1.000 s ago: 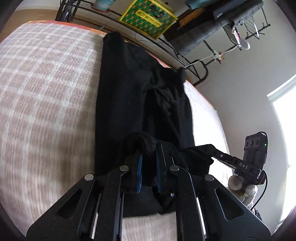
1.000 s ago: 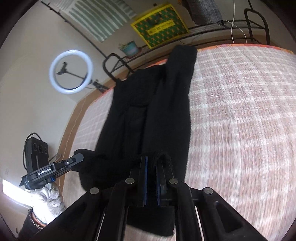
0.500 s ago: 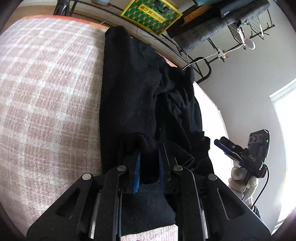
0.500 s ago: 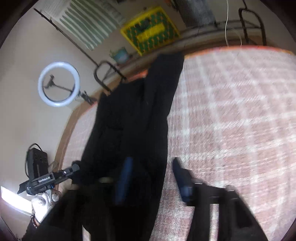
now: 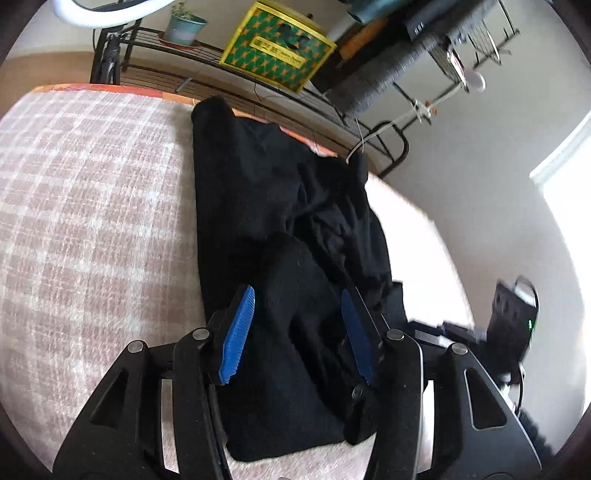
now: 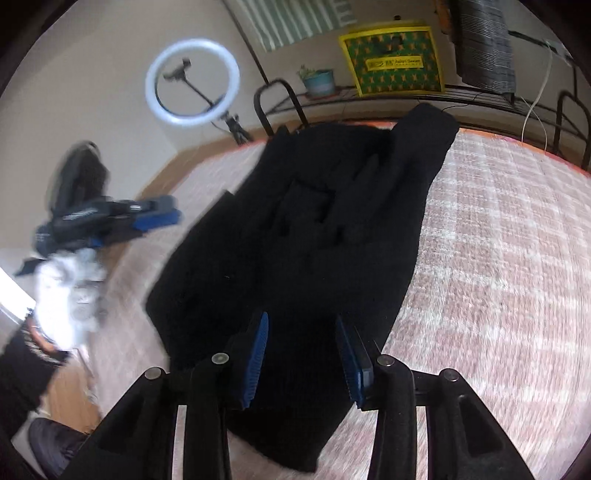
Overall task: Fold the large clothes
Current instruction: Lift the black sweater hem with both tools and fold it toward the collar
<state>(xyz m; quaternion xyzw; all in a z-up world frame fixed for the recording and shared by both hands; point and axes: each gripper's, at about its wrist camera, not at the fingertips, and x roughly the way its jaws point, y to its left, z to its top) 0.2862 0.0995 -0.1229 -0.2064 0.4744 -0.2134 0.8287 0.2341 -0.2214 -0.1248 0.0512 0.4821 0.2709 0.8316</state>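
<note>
A large black garment (image 5: pixel 273 221) lies folded lengthwise on a pink and white checked bed (image 5: pixel 88 206). It also shows in the right wrist view (image 6: pixel 332 229). My left gripper (image 5: pixel 298 321) is open over the garment's near end, blue pads apart, holding nothing. My right gripper (image 6: pixel 301 350) is open above the garment's near end and holds nothing. The other gripper (image 6: pixel 110 218) shows blurred at the left of the right wrist view, off the cloth.
A metal rack runs behind the bed with a yellow-green box (image 5: pixel 277 51), a potted plant (image 5: pixel 183 27) and grey fabric (image 5: pixel 384 85). A ring light (image 6: pixel 192 81) stands by the wall. The checked bedspread (image 6: pixel 498 258) spreads to the right.
Both grippers were shut on the garment's near edge a second ago. The right opened first, then the left. The cloth has dropped flat and both grippers have pulled back.
</note>
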